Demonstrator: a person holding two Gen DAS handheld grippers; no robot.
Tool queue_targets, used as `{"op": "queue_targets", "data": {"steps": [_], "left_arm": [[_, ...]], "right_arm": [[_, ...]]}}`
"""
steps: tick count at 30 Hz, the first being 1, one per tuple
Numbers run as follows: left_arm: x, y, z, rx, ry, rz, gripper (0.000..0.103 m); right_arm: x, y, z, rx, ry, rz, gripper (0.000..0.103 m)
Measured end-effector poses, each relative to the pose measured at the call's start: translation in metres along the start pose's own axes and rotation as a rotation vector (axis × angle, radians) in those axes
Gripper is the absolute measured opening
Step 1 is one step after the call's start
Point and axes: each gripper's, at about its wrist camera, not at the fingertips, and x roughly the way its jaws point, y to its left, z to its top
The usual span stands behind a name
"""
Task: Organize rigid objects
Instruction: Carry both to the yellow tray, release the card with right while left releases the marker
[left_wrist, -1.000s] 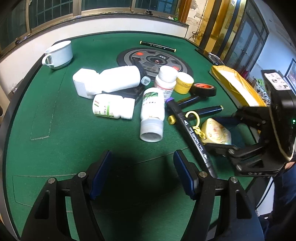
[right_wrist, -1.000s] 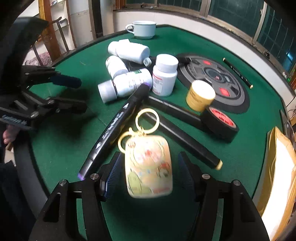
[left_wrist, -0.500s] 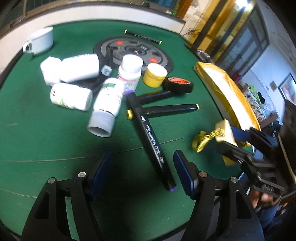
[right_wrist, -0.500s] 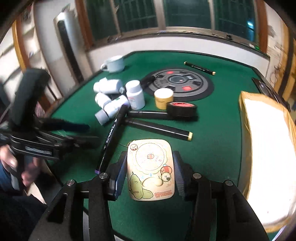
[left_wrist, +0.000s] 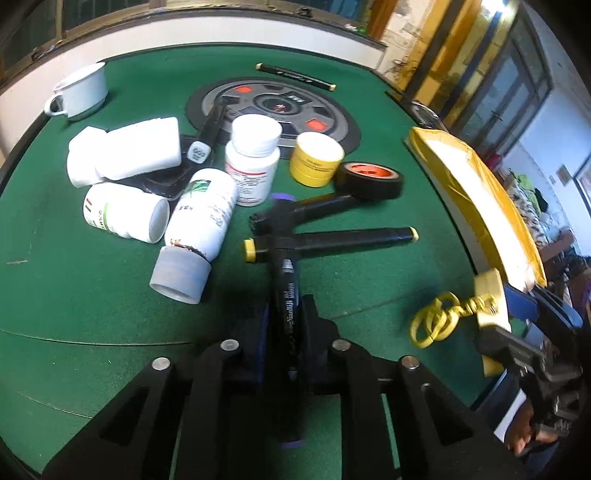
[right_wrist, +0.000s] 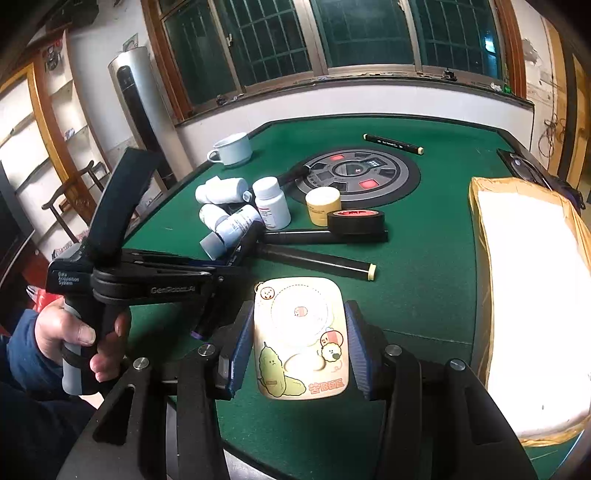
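Observation:
A black marker (left_wrist: 287, 291) with purple ends lies pointing away from me over two other black markers, and my left gripper (left_wrist: 284, 317) is shut on its near half. In the right wrist view the same marker (right_wrist: 246, 236) runs through the left gripper (right_wrist: 231, 264), which a hand (right_wrist: 74, 332) holds. My right gripper (right_wrist: 299, 339) is shut on a cream cartoon-printed case (right_wrist: 295, 321), held flat above the green table (right_wrist: 424, 258). In the left wrist view the case (left_wrist: 489, 291) hangs at the right with its yellow ring chain (left_wrist: 434, 325) dangling.
Several white pill bottles (left_wrist: 201, 210) lie or stand left of the markers. A yellow jar (left_wrist: 316, 158), a black tape roll (left_wrist: 369, 179), a round grey dial plate (left_wrist: 280, 107), a white cup (left_wrist: 79, 90) and a far marker (left_wrist: 295, 76) sit behind. A yellow-edged flat box (right_wrist: 532, 288) fills the right side.
My left gripper moved over the purple-ended marker and shut on it. The right gripper lifted the case off the table, swung right and rolled it flat.

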Motion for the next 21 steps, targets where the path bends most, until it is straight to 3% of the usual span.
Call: {"op": "queue_targets", "data": {"steps": [5,12,21], "left_arm": [[-0.019,-0.007,0.000,0.044,-0.058,-0.011,0.013],[-0.023,-0.019,0.009,0.081,-0.082,-0.043,0.013],[-0.040,-0.069,0.032,0.168,-0.133,-0.077,0.013]], "right_arm": [[0.003,-0.004,0.001,0.025,-0.002,0.004,0.043],[0.000,0.001,0.005,0.015,-0.021,-0.008,0.043],[-0.034,-0.022,0.020,0.056,-0.081,-0.095,0.043]]}}
